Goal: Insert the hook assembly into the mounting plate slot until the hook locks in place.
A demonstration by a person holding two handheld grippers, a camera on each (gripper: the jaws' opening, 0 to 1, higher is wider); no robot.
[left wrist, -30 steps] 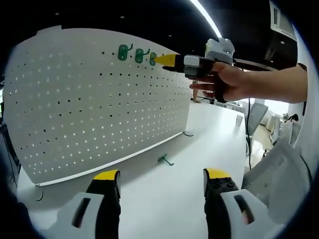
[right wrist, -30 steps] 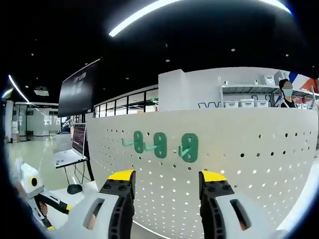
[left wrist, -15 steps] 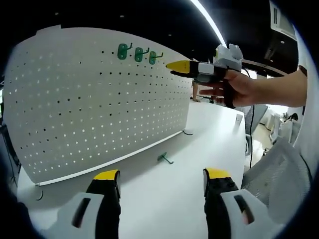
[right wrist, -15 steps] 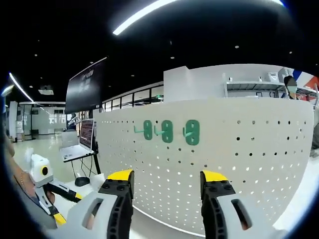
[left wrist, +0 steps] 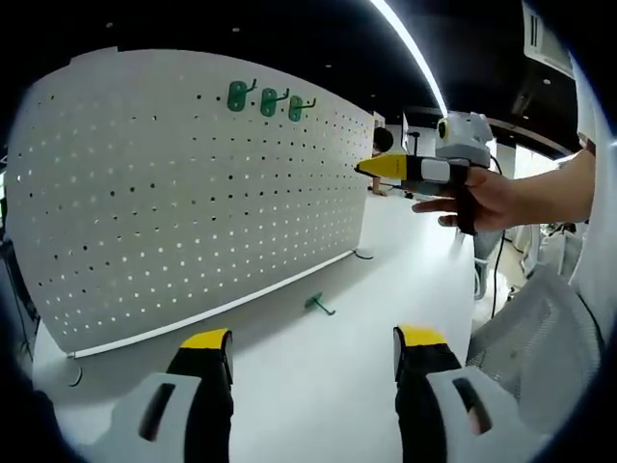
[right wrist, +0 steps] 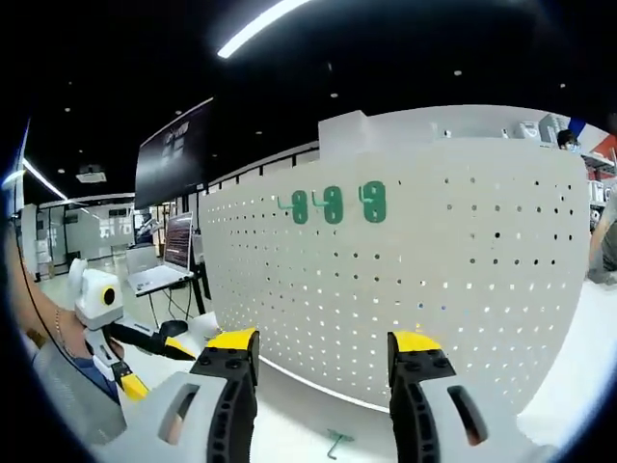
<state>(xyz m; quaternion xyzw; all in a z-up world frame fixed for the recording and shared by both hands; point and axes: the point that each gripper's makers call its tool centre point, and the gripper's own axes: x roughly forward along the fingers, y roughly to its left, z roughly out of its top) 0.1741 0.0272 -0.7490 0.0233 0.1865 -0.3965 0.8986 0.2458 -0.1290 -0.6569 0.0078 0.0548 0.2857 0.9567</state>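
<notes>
Three green hooks hang in a row near the top edge of the white pegboard, their prongs pointing out from its face, while a fourth green hook lies flat on the white table just before the board's bottom edge, its long axis running along the tabletop. The left gripper view shows the right gripper held in a hand, its yellow tips pointing at the board and reading as closed together with nothing between them. The right gripper view shows the left gripper low at the table's edge, and both views show their own jaws standing wide apart and empty.

Up at twelve o'clock in the right gripper view, a long ceiling light strip cuts across the dark ceiling. At nine o'clock, a laptop sits open on a stand, a dark wall screen just above it. In the left gripper view, a white mesh chair at four o'clock.
</notes>
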